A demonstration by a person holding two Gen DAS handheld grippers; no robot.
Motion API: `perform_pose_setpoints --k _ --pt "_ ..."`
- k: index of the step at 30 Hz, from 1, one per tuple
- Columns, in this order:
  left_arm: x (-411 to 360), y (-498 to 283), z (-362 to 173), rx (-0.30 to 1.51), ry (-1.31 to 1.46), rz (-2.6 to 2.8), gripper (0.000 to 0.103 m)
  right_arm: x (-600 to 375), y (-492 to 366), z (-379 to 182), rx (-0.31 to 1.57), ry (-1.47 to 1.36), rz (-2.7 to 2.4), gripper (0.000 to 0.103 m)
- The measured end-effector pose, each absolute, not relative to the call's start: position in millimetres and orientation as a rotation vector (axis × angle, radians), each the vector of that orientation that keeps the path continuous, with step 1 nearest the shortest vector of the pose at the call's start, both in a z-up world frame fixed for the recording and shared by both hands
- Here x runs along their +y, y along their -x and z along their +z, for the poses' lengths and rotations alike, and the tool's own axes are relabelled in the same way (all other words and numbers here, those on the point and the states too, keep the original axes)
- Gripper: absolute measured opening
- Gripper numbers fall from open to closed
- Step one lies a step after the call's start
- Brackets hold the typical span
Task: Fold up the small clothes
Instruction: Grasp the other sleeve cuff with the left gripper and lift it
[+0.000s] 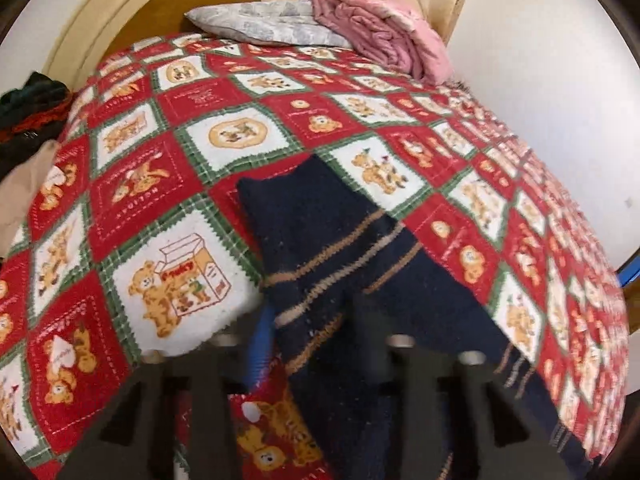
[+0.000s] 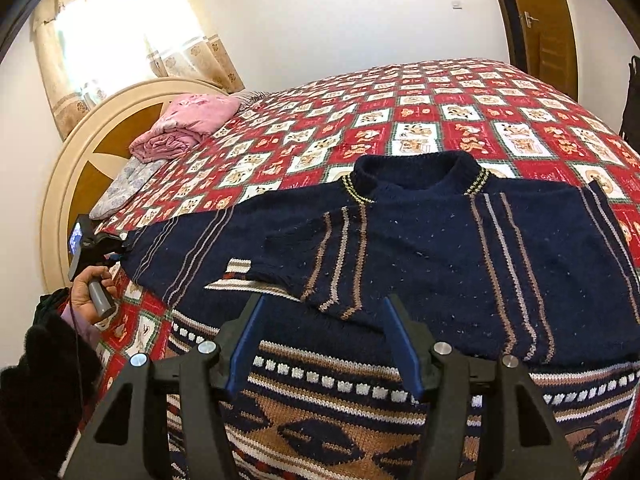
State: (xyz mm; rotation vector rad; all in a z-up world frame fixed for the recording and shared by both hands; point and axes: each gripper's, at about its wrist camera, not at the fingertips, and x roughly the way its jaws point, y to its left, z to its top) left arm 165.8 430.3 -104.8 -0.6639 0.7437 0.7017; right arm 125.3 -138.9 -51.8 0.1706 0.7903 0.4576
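Note:
A navy knitted sweater with tan stripes lies flat on the bed, neck away from me and its patterned hem band nearest. My right gripper stands open just above the hem, its blue pads apart and the fabric flat beneath them. One sleeve stretches out to the left. A hand holds my left gripper at that sleeve's end. In the left wrist view the same sleeve runs up from between the fingers of my left gripper, which is shut on it.
The bed is covered by a red, white and green bear-print quilt. A folded pink blanket and a grey pillow lie by the round headboard. Dark clothes are heaped beside the bed. A wooden door stands beyond.

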Motion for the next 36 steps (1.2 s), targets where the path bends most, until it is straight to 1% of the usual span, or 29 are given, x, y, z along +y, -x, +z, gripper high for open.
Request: perform_pose_setpoints --k 2,3,6,10,19,23,26,29,32,33,36 --pt "435 -164 -102 0.730 0.702 0.645 0.012 -143 -125 -51 0.788 -0.189 0.449 0.061" --pt "436 -163 -101 0.725 0.714 0.624 0.011 -146 -125 -51 0.789 -0.200 0.446 0.061" --pt "435 -161 -96 0.712 0.725 0.630 0.011 -153 -124 -50 0.784 -0.213 0.435 0.061" --pt "430 -153 -83 0.648 0.741 0.614 0.011 -159 -122 -51 0.783 -0.224 0.423 0.061" --pt "399 -162 -40 0.565 0.613 0.508 0.011 -160 -125 -57 0.803 -0.246 0.426 0.061" --pt "341 -180 -10 0.569 0.441 0.428 0.011 -176 -129 -56 0.793 -0.272 0.388 0.061" --pt "265 -185 13 0.541 0.309 0.299 0.011 -196 -130 -54 0.787 -0.300 0.343 0.061" --pt "192 -181 25 0.516 0.223 0.163 0.011 -221 -127 -52 0.769 -0.314 0.284 0.061" --pt "109 -173 24 0.507 0.151 0.017 0.011 -247 -121 -51 0.755 -0.336 0.226 0.061" --pt "72 -167 17 0.509 0.111 -0.035 0.011 -255 -119 -52 0.755 -0.343 0.208 0.061" --pt "-7 -155 -11 0.512 -0.029 -0.102 0.011 -274 -114 -57 0.773 -0.366 0.170 0.061"
